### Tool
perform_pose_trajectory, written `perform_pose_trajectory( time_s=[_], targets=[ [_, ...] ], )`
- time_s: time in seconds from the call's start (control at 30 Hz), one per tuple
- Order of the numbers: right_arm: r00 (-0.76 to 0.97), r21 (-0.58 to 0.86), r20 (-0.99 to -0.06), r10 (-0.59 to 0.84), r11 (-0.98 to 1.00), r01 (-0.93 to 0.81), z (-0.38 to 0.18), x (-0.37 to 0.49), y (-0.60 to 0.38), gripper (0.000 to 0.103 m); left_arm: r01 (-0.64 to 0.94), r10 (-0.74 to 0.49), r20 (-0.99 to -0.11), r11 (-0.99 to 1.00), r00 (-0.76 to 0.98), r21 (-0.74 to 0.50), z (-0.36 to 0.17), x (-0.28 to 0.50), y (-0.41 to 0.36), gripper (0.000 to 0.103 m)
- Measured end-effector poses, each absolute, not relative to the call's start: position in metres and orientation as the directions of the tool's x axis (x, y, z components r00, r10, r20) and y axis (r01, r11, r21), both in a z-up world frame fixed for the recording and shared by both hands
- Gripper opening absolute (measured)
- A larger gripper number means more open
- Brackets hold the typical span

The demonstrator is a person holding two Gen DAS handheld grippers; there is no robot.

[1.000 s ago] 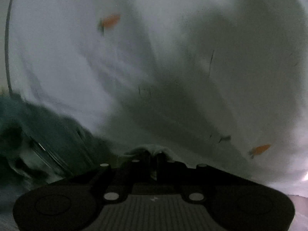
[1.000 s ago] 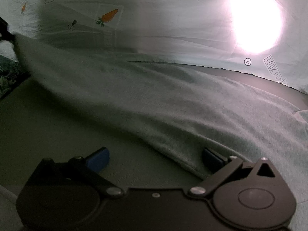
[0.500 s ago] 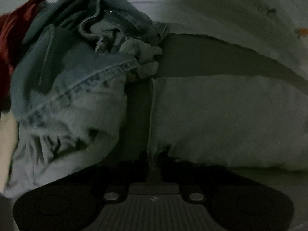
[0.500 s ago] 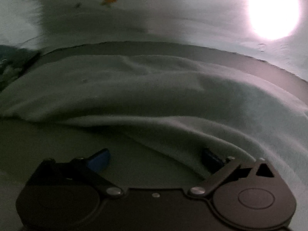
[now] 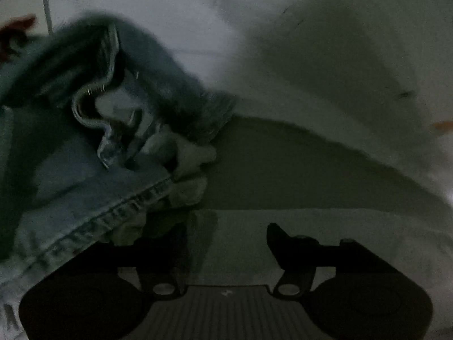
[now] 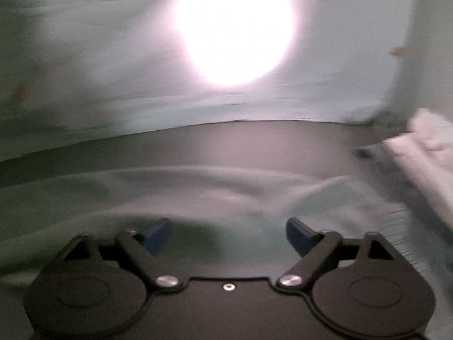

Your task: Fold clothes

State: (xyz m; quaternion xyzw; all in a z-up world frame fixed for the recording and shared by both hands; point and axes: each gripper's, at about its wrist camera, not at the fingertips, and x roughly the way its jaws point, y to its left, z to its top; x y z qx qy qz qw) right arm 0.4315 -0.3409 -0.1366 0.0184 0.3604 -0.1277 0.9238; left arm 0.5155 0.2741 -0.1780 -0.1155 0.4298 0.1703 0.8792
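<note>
A pale grey-green garment (image 5: 325,226) lies flat across the dark surface, and its left edge runs between the fingers of my left gripper (image 5: 230,240). That gripper's jaws are opening and press on nothing. In the right wrist view the same garment (image 6: 240,187) spreads out in soft ripples below my right gripper (image 6: 229,235). Its blue pads (image 6: 300,235) stand apart over the cloth and are closing, with no fold pinched between them.
A heap of blue jeans (image 5: 93,147) lies at the left, touching the garment's corner, with a red cloth (image 5: 14,31) behind it. A pale sheet with carrot prints (image 5: 339,56) covers the back. White folded cloth (image 6: 424,147) sits at the right. Bright glare (image 6: 235,28) washes out the sheet.
My left gripper sank toward the surface and spread its jaws, letting go of the garment's edge. My right gripper slid right along the garment and its pads drew a little closer.
</note>
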Motion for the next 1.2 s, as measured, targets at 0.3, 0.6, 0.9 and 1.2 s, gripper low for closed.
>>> perform_pose_trajectory(
  time_s=[0.3, 0.6, 0.9, 1.2],
  targets=[
    [0.584, -0.048, -0.712, -0.391, 0.856, 0.515, -0.172, 0.452, -0.456, 0.086, -0.409, 0.246, -0.769, 0.912, 0.590, -0.022, -0.204, 0.516, 0.270, 0.044],
    [0.658, 0.003, -0.625, -0.420, 0.842, 0.540, -0.151, 0.434, -0.476, 0.007, -0.430, 0.354, -0.607, 0.903, 0.712, 0.023, -0.140, 0.490, 0.256, 0.005],
    [0.736, 0.063, -0.476, -0.481, 0.816, 0.574, -0.104, 0.383, -0.483, 0.006, -0.438, 0.443, -0.343, 0.894, 0.828, 0.095, -0.009, 0.400, 0.225, 0.005],
    [0.756, 0.155, -0.459, -0.468, 0.795, 0.586, -0.100, 0.372, -0.497, 0.006, -0.508, 0.497, -0.295, 0.860, 0.816, 0.045, 0.027, 0.357, 0.219, 0.006]
  ],
)
